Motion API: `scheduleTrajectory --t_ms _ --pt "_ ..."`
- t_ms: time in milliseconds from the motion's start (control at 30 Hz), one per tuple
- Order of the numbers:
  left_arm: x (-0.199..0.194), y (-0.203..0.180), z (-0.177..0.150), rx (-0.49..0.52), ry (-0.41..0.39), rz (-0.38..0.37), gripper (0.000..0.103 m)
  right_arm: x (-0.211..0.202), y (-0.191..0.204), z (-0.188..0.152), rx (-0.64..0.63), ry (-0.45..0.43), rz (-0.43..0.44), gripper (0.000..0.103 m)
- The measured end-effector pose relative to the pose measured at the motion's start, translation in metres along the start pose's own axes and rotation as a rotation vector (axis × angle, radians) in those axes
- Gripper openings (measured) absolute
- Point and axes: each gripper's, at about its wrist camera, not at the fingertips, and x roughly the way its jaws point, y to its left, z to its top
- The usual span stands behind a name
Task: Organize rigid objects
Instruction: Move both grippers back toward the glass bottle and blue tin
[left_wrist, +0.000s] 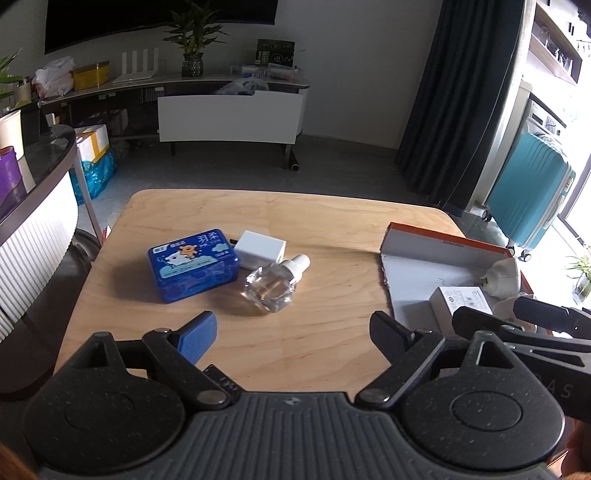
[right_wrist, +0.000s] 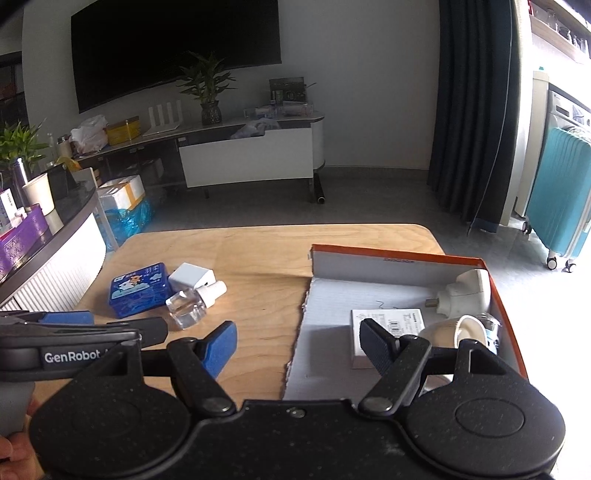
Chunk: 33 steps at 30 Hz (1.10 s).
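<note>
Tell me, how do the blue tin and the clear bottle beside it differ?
The blue tin is opaque, flat and rectangular with cartoon print; the clear bottle is see-through and faceted with a white cap. The tin rests flat on its base; the bottle lies on its side. Both sit on the wooden table, outside the box.

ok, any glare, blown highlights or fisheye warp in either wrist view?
Left wrist view: window side blown out at right, light wooden table edge bowed by fisheye, clear glass bottle glints. Right wrist view: floor beyond the orange-rimmed cardboard box washed white, dark curtain bends.

table (left_wrist: 325, 229): matt wood | blue tin (left_wrist: 194, 264): glossy | bottle (left_wrist: 271, 290): clear, shiny | box (right_wrist: 369, 295): matt cardboard
</note>
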Motion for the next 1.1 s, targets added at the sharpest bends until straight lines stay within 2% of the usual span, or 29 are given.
scheduleTrajectory --t_ms 767,1100 --pt "0.003 0.053 -0.007 -0.084 0.021 0.051 0.092 0.026 0.051 -0.001 -0.070 0.050 0.066 0.088" --pt "0.009 0.077 -0.010 -0.114 0.040 0.099 0.092 0.046 0.075 -0.005 -0.091 0.088 0.111 0.088"
